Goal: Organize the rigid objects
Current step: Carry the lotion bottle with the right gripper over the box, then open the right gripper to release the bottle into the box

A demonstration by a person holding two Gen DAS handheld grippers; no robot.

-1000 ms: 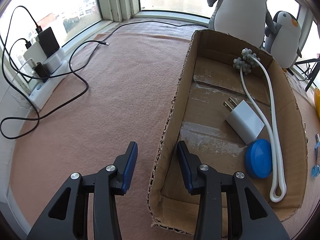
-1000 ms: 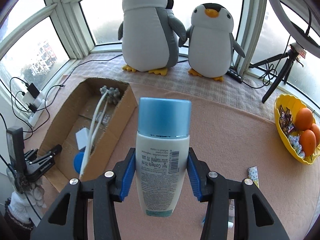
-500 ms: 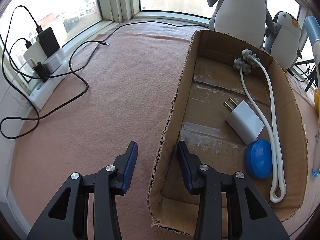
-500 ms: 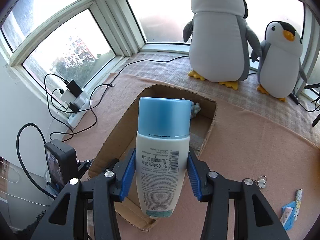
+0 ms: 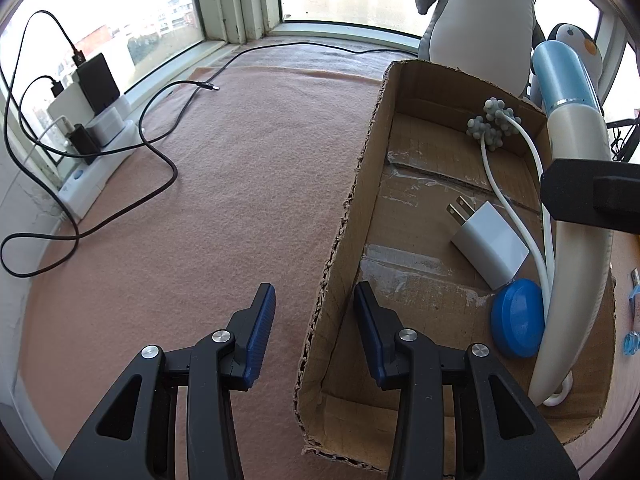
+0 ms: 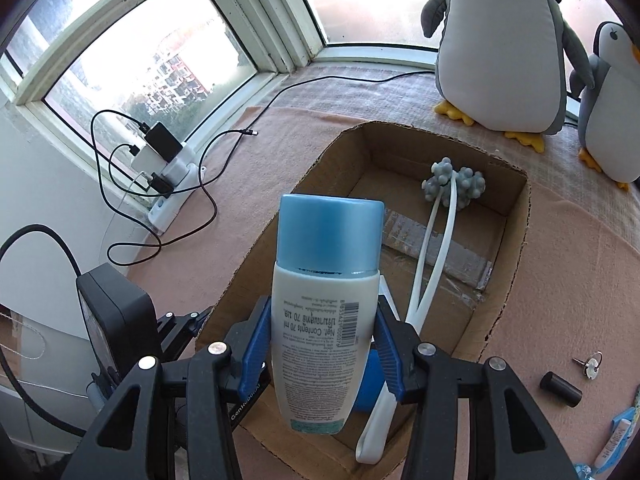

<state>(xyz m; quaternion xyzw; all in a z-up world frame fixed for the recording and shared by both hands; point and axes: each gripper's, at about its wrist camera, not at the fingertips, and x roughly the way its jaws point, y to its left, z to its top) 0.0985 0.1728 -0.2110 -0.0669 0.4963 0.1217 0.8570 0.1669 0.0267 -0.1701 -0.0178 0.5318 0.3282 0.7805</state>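
Cardboard filled the near part of the left wrist view. The left claw point(image 5: 313, 286) pointed steeply down with its blue pads spread, and the torn long wall of the cardboard box point(image 5: 348, 220) stood in the gap between them; I could not see either pad press on it. Inside the box, toward 3 o'clock from this claw, a blue round lid point(image 5: 516, 322) lay on the floor of the box. Just beyond it, toward 1 o'clock, lay a white plug charger point(image 5: 490, 248) with its two prongs pointing to the far end. A white looped handle ran along the right wall up to a grey knobbed head point(image 5: 494, 128) near the far end.

The right claw point(image 6: 322, 304) was pinching the white bottle point(image 6: 324, 320) by its body, one blue pad on each side. The light blue cap pointed away from the claw, toward 12 o'clock, and the printed label faced the camera. The bottle hung over the near end of the box, above the blue lid and the handle, and touched nothing else.

On the pink cloth of the table point(image 5: 240, 200), at 4 o'clock from the box in the right wrist view, lay a small black cylinder point(image 6: 560, 390). Farther away, at 10 o'clock, a white power strip point(image 6: 172, 184) with black cables lay by the window. At 1 o'clock, behind the far end of the box, stood a big plush penguin point(image 6: 504, 40) and a smaller penguin point(image 6: 612, 100) beside it.
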